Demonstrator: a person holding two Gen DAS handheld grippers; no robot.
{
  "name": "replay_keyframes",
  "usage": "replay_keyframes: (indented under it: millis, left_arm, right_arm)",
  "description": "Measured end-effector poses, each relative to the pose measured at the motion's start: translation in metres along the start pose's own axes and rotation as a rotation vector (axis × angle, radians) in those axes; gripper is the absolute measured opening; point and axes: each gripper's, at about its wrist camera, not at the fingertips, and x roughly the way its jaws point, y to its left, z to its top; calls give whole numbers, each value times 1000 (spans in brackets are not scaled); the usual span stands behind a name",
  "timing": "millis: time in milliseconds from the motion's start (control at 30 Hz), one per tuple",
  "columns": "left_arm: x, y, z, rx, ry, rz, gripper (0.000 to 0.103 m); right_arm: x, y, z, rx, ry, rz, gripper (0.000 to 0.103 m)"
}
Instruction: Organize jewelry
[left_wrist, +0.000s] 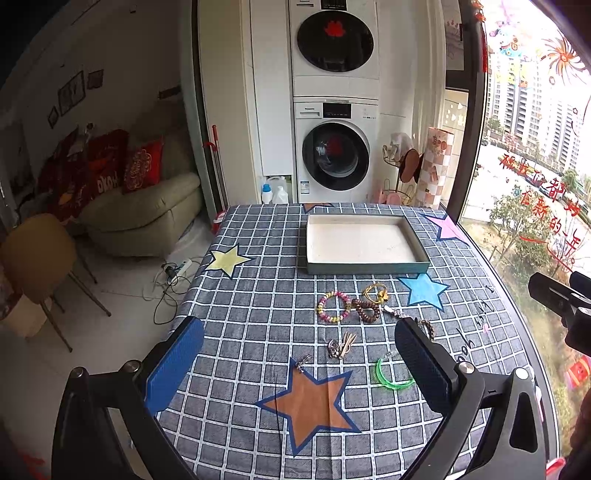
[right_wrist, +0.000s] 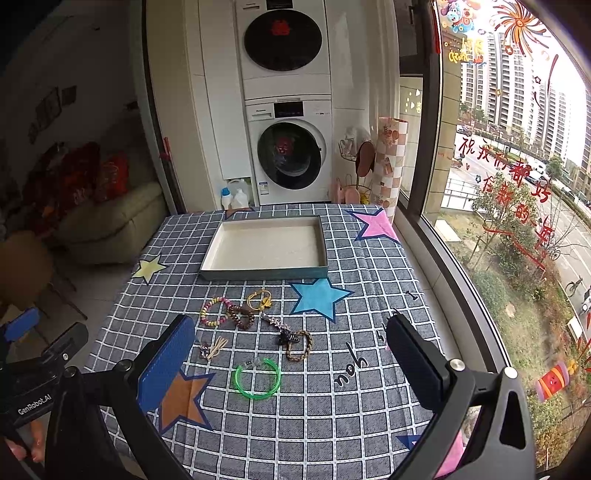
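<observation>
- The left gripper (left_wrist: 299, 363) hovers above the tabletop (left_wrist: 236, 325) with its blue, ribbed pads spread wide, holding nothing.
- The right gripper (right_wrist: 290, 363) is likewise spread wide and empty, over the same checked grey cloth with its coloured paper stars.
- Just past the fingers lies a translucent green bangle (right_wrist: 258, 377), a thin open ring.
- Beside it are a braided brown bracelet (right_wrist: 300, 345), a dark clip with silver stars (right_wrist: 280, 328) and a small bunch of hairpins (right_wrist: 213, 349).
- Farther out, close together, sit a pastel bead bracelet (right_wrist: 214, 312), a dark wooden bead bracelet (right_wrist: 241, 316) and a gold ring-shaped piece (right_wrist: 259, 299).
- Beyond them stands a shallow rectangular tray (right_wrist: 264, 273), grey-green outside, white inside, with nothing in it.
</observation>
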Motion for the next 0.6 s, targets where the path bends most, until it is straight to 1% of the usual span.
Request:
replay_keyframes:
  millis: [600]
  left_arm:
    - [-2,0,-3,0,4,0,103]
  right_arm:
    - [0,0,-1,0,0,0,103]
